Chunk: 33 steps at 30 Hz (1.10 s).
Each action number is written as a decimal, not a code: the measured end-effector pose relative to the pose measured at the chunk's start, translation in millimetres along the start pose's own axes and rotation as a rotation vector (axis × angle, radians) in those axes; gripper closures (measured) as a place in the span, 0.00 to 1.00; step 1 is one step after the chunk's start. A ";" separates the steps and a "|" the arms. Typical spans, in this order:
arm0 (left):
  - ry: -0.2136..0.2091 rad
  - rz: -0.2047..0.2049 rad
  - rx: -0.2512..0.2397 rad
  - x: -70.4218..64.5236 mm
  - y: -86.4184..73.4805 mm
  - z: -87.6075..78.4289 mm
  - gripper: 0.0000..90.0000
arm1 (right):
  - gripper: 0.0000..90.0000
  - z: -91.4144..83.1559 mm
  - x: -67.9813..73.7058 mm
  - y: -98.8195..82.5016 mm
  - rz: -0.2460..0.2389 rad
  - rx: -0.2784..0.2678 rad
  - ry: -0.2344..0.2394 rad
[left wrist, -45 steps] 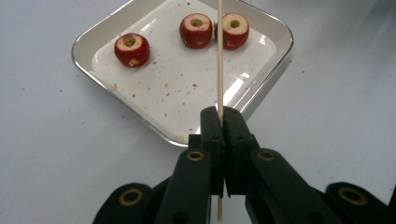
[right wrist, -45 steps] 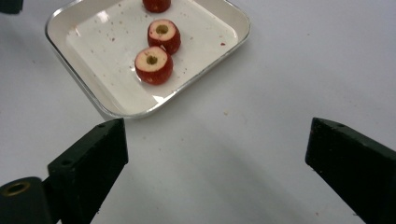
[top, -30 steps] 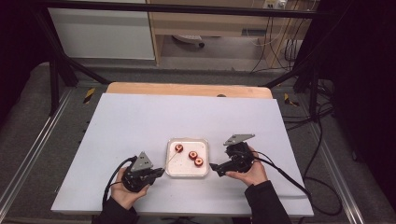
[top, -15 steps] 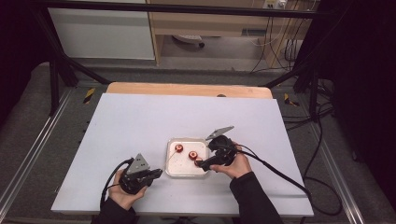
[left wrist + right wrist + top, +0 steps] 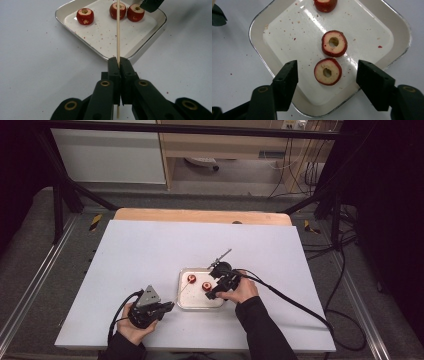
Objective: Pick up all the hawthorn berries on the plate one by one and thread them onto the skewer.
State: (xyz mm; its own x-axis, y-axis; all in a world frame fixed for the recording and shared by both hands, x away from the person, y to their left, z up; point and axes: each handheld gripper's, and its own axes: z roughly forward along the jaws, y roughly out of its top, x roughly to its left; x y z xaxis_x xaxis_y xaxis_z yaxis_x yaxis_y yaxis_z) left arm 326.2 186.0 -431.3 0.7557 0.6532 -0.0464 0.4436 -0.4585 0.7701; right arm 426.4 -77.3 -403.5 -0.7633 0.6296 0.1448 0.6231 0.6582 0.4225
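A white square tray (image 5: 200, 305) holds three red cored fruit slices. My left gripper (image 5: 170, 306) rests on the table at the tray's near left corner, shut on a thin wooden skewer (image 5: 118, 30) that points over the tray (image 5: 100, 37) toward the slices (image 5: 85, 16) (image 5: 135, 12). My right gripper (image 5: 212, 292) hangs over the tray's right half, pointing down. In the right gripper view the jaws (image 5: 327, 72) stand open on either side of the nearest slice (image 5: 334, 75), with gaps on both sides. They have just been closing. A second slice (image 5: 339, 47) lies just behind.
The tray (image 5: 287, 37) sits near the front middle of a white tabletop (image 5: 150, 250) with wide bare surface behind and to both sides. Red crumbs dot the tray and table. Cables trail from both grippers; the right one (image 5: 300, 302) loops across the table.
My right gripper has moved left from beside the tray's right edge to above the slices, and its jaws have narrowed. The left gripper and skewer have stayed in place.
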 end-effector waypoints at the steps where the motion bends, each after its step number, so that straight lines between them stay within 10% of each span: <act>1: 0.001 -0.001 0.000 -0.3 -0.1 0.1 0.98 | 0.43 1.7 -0.4 0.4 0.009 0.007 0.002; 24: 0.004 0.010 0.003 -2.7 0.4 1.3 0.98 | 0.66 16.5 -8.4 3.0 0.090 0.060 0.047; 33: 0.010 0.012 -0.006 -5.4 0.1 1.1 0.98 | 0.66 -3.7 -4.9 0.1 0.133 -0.035 0.052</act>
State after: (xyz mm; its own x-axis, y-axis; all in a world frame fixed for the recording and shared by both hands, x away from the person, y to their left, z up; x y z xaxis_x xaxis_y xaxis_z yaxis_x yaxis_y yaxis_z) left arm 322.7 181.8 -431.6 0.7563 0.6535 -0.0312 0.4315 -0.4625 0.7745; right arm 429.6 -81.8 -400.8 -0.6828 0.6874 0.2476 0.7137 0.5549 0.4274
